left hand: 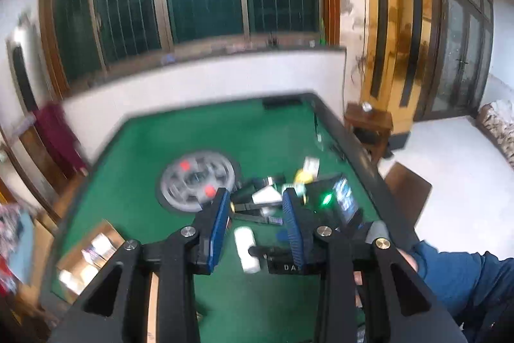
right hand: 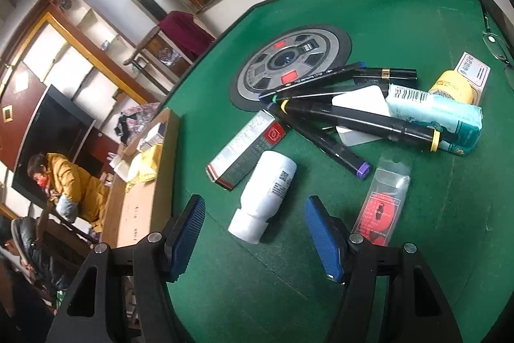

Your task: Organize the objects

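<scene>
My left gripper [left hand: 255, 198] hangs high over the green table [left hand: 192, 143], blue pads apart, nothing between them. Far below it lie a white bottle [left hand: 246, 249] and a blurred heap of items. In the right wrist view my right gripper [right hand: 255, 204] stands open low over the table, and the white bottle [right hand: 266, 192] lies on its side just ahead, between the fingertips and untouched. Beyond are a grey-and-red box [right hand: 247, 147], several black markers [right hand: 353, 118], a light-blue tissue pack [right hand: 449, 118], a yellow jar [right hand: 454, 87] and a clear blister pack [right hand: 382, 208].
An open cardboard box [right hand: 144, 182] with small packages stands at the table's left edge, also visible as the cardboard box [left hand: 90, 253]. A round grey dial [right hand: 289, 66] sits in the table's middle. A person in a yellow jacket [right hand: 70, 182] sits beyond the box. A blue sleeve [left hand: 449, 272] shows at right.
</scene>
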Demonstrator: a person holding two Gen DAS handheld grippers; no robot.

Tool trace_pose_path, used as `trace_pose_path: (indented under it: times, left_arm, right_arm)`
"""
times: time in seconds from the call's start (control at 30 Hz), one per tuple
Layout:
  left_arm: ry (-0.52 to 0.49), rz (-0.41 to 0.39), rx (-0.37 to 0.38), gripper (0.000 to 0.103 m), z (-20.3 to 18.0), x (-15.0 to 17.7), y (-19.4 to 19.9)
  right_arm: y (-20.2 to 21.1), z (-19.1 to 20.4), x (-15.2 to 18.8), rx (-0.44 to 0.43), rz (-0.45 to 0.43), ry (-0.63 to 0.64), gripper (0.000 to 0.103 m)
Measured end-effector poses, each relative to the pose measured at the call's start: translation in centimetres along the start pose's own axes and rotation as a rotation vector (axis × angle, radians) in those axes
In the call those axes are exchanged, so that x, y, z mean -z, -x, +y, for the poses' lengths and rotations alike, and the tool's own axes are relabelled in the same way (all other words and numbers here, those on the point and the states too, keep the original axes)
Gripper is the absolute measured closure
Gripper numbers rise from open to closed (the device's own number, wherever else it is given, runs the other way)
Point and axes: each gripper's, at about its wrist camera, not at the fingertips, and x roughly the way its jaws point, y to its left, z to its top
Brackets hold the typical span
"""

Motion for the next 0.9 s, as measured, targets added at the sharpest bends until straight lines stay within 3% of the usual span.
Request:
trace_pose_path:
  times: [0.2,0.47,0.6,0.73,0.9]
  left_arm:
    - [0.127,0.208,0.023,0.07,5.0,4.3,-10.7]
    - [0.166,0.33,-0.018,0.07,7.5,7.0,-18.2]
    - [0.162,0.344,-0.095,0.07,8.0,7.4,-20.4]
    - [0.195,0.351,-0.109,0.065,8.6,7.3,-21.4]
    - [0.197,0.297,-0.153,0.071,7.9,7.6,-20.4]
  right_arm:
    - [-1.1,-0.4,0.5,0.032,0.021,0.009,0.033]
    - [-1.4,-0.8,0.5,0.029,0.03,0.02,0.033]
    - [-1.3,-0.6,0.5,0.028,0.028,0.034,0.033]
    - [-1.5,-0.5,0.7,0.026,0.037,0.044,0.033]
    - [-1.6,-0.3,0.9,0.037,0.035,0.051,0.033]
